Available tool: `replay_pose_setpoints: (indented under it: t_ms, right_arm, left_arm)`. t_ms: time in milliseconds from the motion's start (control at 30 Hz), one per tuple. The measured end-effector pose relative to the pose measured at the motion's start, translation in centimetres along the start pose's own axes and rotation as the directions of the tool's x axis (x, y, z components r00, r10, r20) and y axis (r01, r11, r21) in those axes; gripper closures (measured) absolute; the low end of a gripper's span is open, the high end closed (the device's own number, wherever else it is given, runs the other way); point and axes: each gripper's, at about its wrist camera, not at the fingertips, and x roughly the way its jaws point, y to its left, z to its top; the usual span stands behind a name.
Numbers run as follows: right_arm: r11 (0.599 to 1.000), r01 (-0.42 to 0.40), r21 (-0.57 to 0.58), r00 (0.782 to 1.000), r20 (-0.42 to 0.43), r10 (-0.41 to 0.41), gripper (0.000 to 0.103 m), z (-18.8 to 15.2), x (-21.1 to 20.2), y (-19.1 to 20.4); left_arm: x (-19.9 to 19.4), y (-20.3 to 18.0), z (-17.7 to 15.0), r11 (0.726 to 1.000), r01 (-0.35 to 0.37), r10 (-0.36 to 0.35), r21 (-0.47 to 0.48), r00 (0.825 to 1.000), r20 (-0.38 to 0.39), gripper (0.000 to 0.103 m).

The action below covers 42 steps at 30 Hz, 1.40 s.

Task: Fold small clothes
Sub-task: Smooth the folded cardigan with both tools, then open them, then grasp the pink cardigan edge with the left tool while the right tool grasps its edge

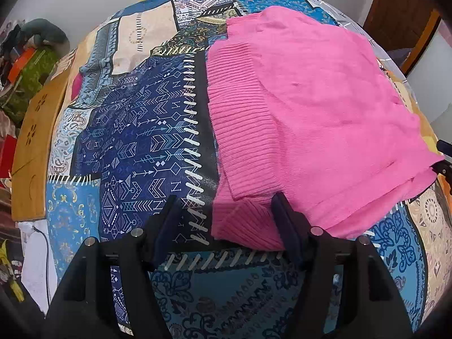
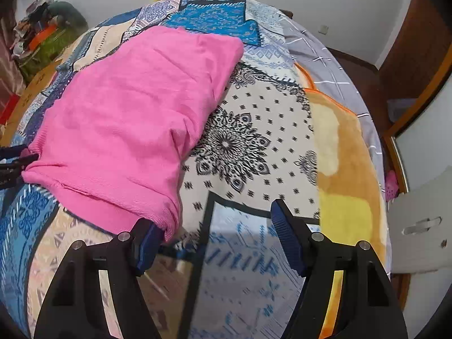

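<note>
Here the pink sweater [image 1: 310, 107] is the landmark: it lies folded and mostly flat on a patchwork bedspread [image 1: 135, 147] of blue, navy and cream printed panels.

Left of the sweater, in the left wrist view, a wooden board [image 1: 36, 130] with cut-out flower shapes runs along the edge of the bedspread, and beyond it sits a heap of mixed clutter [image 1: 28, 62]. At the sweater's ribbed hem [image 1: 240, 130], which faces this side, the left gripper [image 1: 226, 220] points steeply down with its jaws standing wide. A ribbed corner of the sweater lies between the two dark fingers [image 1: 285, 220], close against the right-hand one, but the pads do not press it.

Right of the sweater, in the right wrist view, the right gripper [image 2: 214, 231] also has its jaws wide apart and holds nothing. Its left finger [image 2: 147, 243] sits just at the sweater's [image 2: 135, 107] near lower corner; whether it touches the knit I cannot tell. The gap between the jaws is over bare bedspread. Further right of the sweater lies a yellow and orange fleece blanket [image 2: 344, 169], and past that a white cabinet door [image 2: 421, 220].
</note>
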Motion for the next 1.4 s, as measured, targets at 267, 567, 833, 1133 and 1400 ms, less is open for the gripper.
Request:
replay_pose_setpoints:
  t_ms: [267, 567, 833, 1133, 1400]
  right_arm:
    - [0.998, -0.064, 0.022, 0.997, 0.054, 0.062, 0.035, -0.7, -2.7, -0.8]
    - [0.988, -0.153, 0.018, 0.986, 0.065, 0.152, 0.033, -1.5, -5.7, -2.5]
    - [0.969, -0.216, 0.12, 0.974, 0.089, 0.207, 0.033, -0.2, -5.4, -4.0]
    - [0.932, -0.325, 0.16, 0.945, 0.032, 0.324, 0.033, 0.8, -2.1, -1.7]
    - [0.906, -0.388, 0.168, 0.918, -0.015, 0.396, 0.033, 0.6, 0.2, -0.5]
  left_arm:
    - [-0.2, 0.8, -0.2, 0.999, 0.034, -0.035, -0.018, 0.999, -0.018, 0.029]
    - [-2.1, 5.1, -1.1, 0.992, 0.068, -0.071, -0.107, 0.997, -0.026, 0.029]
    - [-2.8, 7.1, -1.3, 0.976, 0.113, -0.121, -0.184, 0.992, -0.029, 0.029]
    - [-0.2, 3.4, 0.0, 0.949, 0.228, -0.252, -0.217, 0.964, -0.088, 0.029]
    - [-0.2, 1.7, 1.0, 0.929, 0.305, -0.329, -0.209, 0.94, -0.092, 0.029]
